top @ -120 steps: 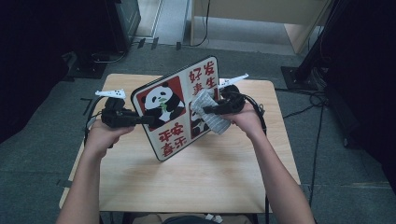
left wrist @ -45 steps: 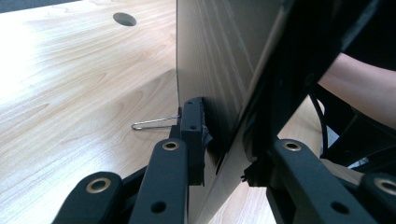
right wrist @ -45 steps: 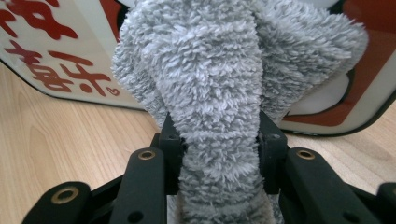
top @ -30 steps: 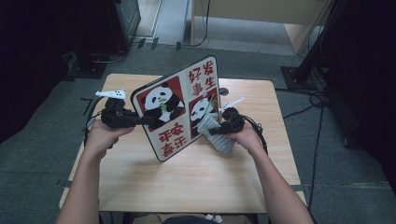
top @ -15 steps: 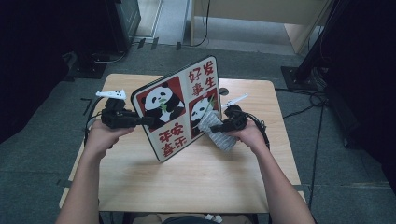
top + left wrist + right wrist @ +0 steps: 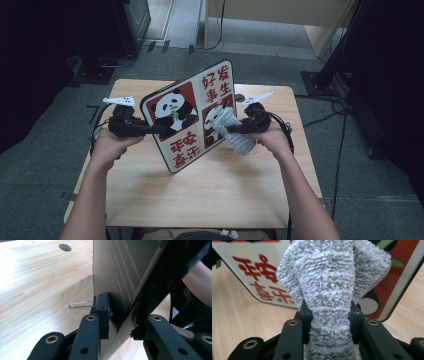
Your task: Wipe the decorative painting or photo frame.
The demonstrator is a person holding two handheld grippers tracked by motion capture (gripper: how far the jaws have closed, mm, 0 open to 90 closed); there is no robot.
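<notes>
High view. Nearest the front edge of the wooden table (image 6: 200,195) the person's two forearms enter, one to each side. The left hand (image 6: 107,145) carries the left gripper (image 6: 152,130) above the left half of the table; its claw is clenched on the left edge of the panda board (image 6: 187,117), a flat rounded panel with a black rim, two panda pictures on red and red characters on white. The board stands tilted on its lower corner near the table's middle, face toward the person, its top corner leaning toward the far edge. The right hand (image 6: 272,140) carries the right gripper (image 6: 231,129), whose claw grasps a grey fleecy cloth (image 6: 232,131); the cloth lies against the right half of the board's face, at the lower panda picture. A small dark hole (image 6: 239,98) lies in the table near its far edge, just beside the board's right rim.

Left gripper view. The jaws of the left gripper (image 6: 117,322) pinch the board (image 6: 117,272) edge-on, one pad on its wood-grained back; a thin wire loop (image 6: 81,304) projects beside the pad.

Right gripper view. The right gripper (image 6: 329,317) clamps the bunched cloth (image 6: 329,285) between both jaws; behind it stands the board's printed face (image 6: 259,277).
</notes>
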